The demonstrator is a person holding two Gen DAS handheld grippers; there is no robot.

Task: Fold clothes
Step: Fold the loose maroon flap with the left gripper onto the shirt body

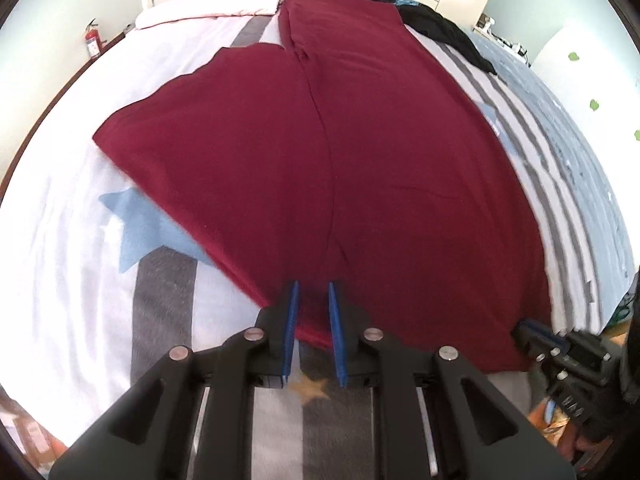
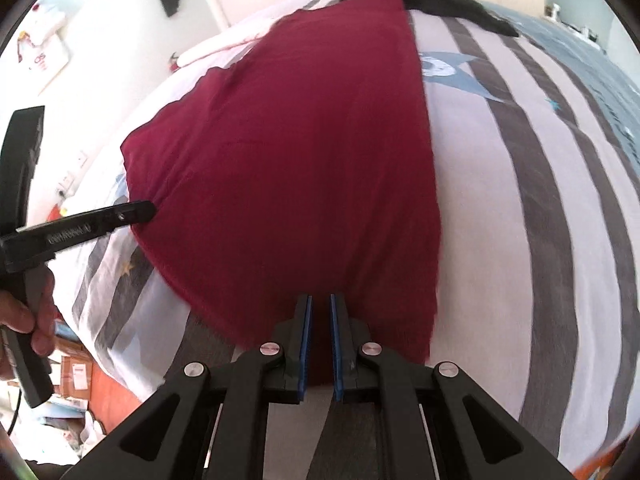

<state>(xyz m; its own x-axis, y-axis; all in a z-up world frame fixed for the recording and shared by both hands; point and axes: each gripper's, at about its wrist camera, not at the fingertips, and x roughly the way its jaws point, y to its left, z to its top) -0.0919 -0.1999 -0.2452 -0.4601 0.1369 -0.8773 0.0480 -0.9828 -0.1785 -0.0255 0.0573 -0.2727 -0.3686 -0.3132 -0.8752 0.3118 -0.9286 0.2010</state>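
The dark red knit garment point(image 1: 320, 152) lies flat across the striped grey-and-white bedspread point(image 1: 80, 240), filling mid-frame. Its near hem sits between the left gripper point(image 1: 314, 300) fingers, slightly parted; likewise the right gripper point(image 2: 320, 312), bottom centre.

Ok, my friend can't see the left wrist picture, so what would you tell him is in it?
A dark red garment lies spread on a striped bedspread, and the left gripper has its blue pads around the near hem. Black clothes sit at the far end.
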